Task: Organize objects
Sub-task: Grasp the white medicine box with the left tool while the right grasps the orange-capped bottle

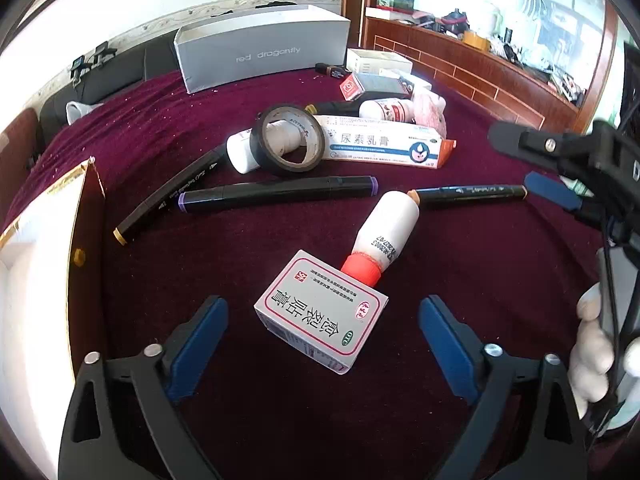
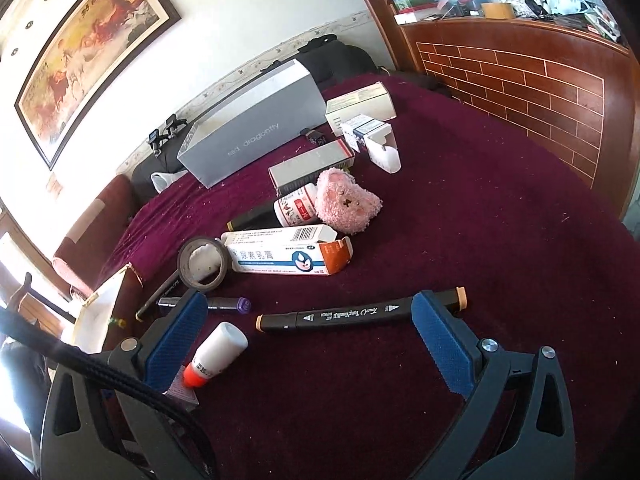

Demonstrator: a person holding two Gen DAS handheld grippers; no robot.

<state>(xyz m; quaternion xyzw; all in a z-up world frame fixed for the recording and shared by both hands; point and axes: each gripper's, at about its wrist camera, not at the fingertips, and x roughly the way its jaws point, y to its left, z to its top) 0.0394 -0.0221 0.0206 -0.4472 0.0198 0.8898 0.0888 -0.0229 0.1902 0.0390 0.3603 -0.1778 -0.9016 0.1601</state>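
Note:
On the maroon cloth, a small white medicine box with red print lies between the wide-apart blue pads of my left gripper, which is open and not touching it. A white bottle with an orange cap leans on the box's far edge. My right gripper is open too, its pads straddling a black marker with tan ends without contact. The same bottle lies by the right gripper's left pad. In the left wrist view the right gripper shows at the right edge.
A black tape roll, a purple-capped marker, another black marker, a long ointment carton and a pink plush crowd the middle. A grey shoebox stands behind. An open gold-edged box sits at left.

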